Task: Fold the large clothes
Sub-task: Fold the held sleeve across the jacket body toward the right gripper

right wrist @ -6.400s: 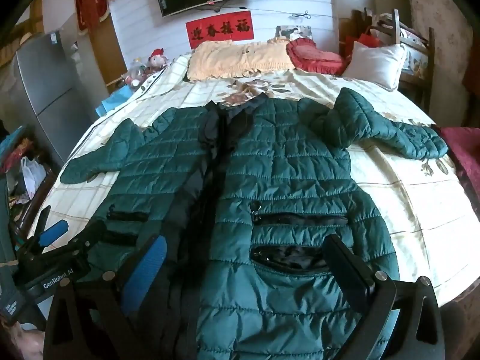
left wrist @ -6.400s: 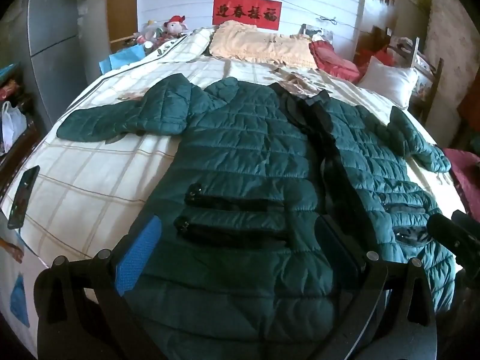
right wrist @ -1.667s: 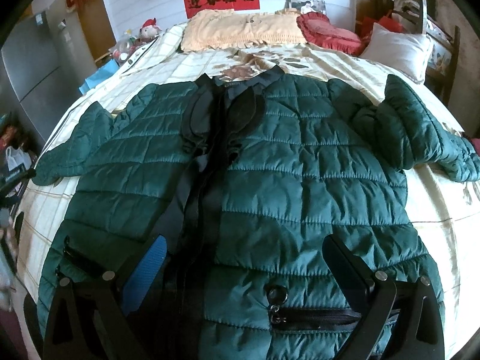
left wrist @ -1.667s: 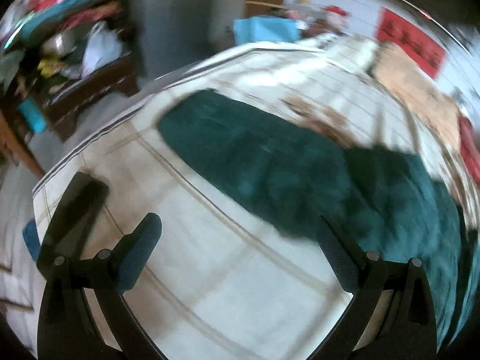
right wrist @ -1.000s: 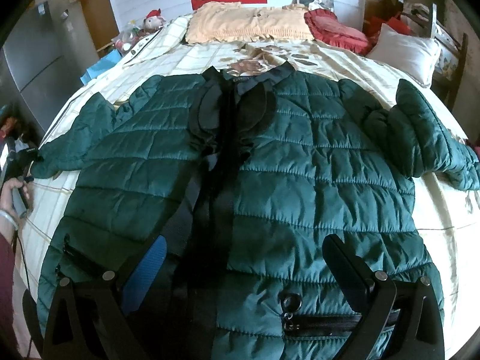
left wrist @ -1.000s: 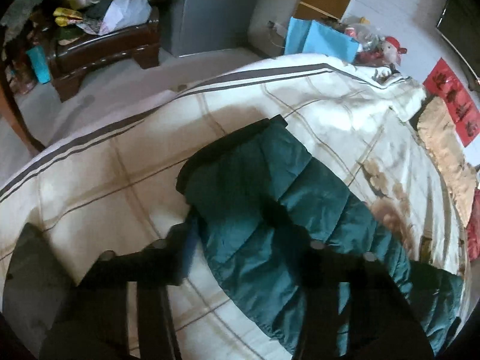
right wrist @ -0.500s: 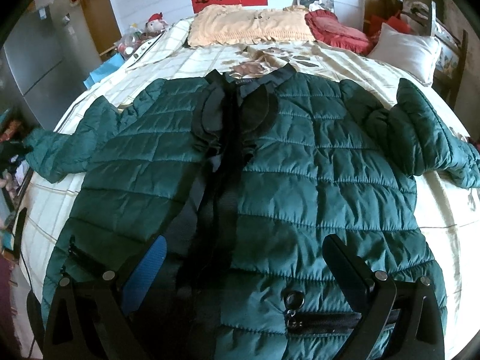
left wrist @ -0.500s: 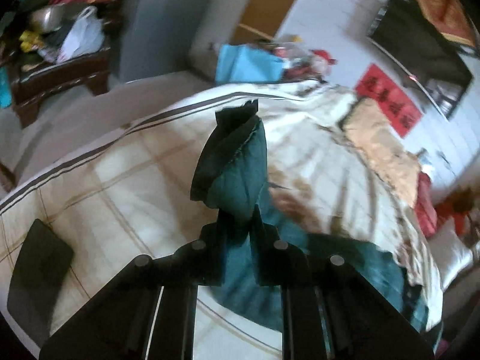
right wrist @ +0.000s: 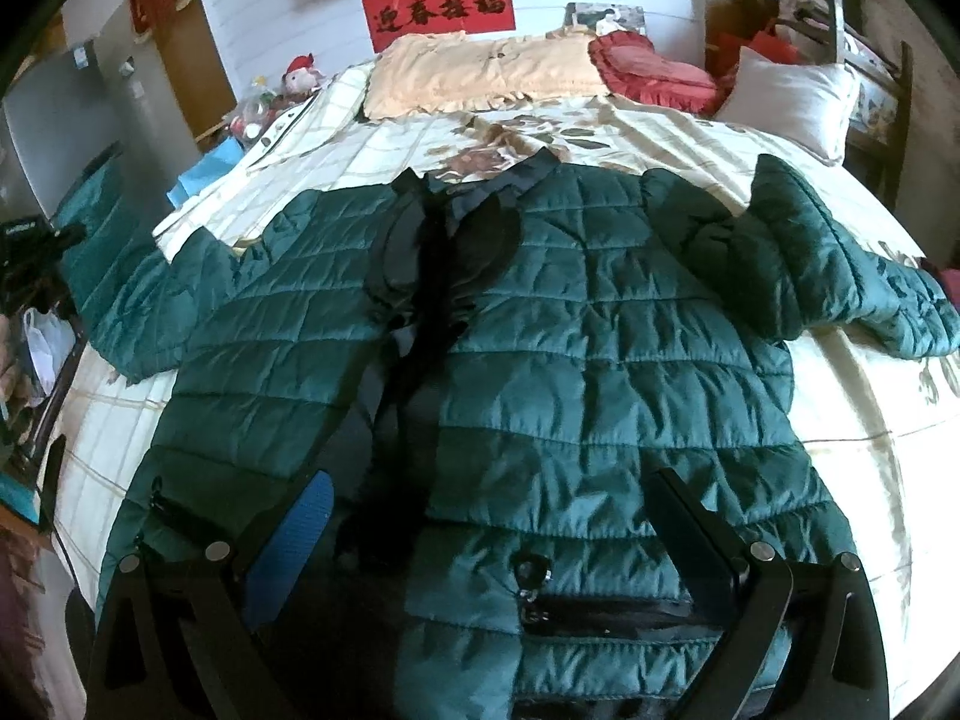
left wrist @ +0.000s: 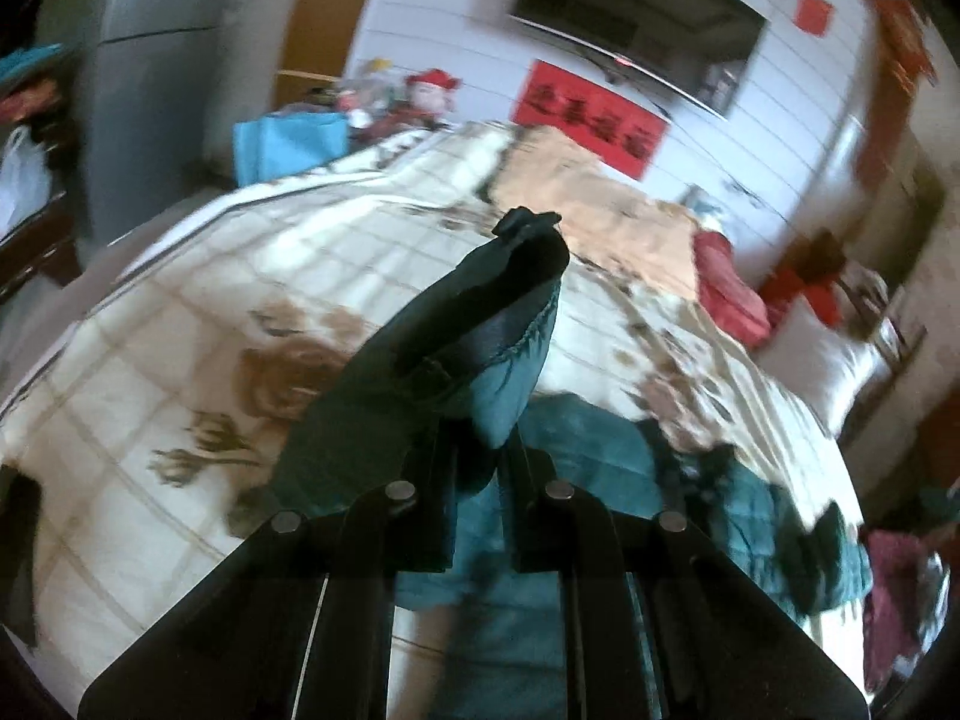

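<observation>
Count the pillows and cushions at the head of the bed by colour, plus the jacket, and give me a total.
Peach pillow: 1
Red cushion: 1
White pillow: 1
Green jacket: 1
Total: 4

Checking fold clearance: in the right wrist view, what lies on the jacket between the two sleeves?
In the right wrist view, only the green jacket chest spans there, with its dark open front placket; nothing else rests on it.
</observation>
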A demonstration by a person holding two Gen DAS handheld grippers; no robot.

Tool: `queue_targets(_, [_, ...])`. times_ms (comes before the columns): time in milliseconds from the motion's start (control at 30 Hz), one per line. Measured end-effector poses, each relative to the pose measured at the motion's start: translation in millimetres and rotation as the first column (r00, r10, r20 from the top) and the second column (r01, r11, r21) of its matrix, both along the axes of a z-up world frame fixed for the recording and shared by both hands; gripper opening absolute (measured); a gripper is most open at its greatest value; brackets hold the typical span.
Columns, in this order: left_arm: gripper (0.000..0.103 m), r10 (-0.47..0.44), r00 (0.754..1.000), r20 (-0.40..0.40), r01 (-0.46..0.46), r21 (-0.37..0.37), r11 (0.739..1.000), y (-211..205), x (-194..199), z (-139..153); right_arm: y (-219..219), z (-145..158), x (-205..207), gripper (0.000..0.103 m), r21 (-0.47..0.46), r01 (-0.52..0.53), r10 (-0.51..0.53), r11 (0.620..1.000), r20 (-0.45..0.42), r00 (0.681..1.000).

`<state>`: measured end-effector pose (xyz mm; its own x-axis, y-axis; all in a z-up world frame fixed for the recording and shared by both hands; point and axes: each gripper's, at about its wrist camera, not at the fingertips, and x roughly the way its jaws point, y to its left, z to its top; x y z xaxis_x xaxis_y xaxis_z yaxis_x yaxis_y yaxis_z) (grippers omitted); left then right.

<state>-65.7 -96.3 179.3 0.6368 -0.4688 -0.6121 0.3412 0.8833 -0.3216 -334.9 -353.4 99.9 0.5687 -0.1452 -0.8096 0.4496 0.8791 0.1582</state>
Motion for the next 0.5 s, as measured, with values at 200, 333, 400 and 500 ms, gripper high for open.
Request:
queue_targets(200, [0.010,-0.083,0.996,-0.009,0.083,0.014,0.996,-47,-16,-2,-7,1,-9,0.103,0.008,0.015,-0.015,1.000,0.010,1.000])
queue_targets(333, [0.009,-0.134,0.991,-0.016,0.134,0.022,0.991,-74,-28,-4,-10,0,-14,0.103,0.012,0.023,-0.023,1.000,0.010,1.000])
queue_targets(400, [0.009,-0.154,0.988,-0.012,0.154,0.031,0.988,-84,-35,-5,-12,-1,-17,0.103,0.018,0.030,-0.030,0.999,0.011,0.999])
queue_targets(500, [0.009,-0.190,0.982,-0.017,0.190,0.047,0.981,-103,-45,-9,-13,-2,-18,0.103,0.025,0.034,-0.034,0.999,0.014,0.999])
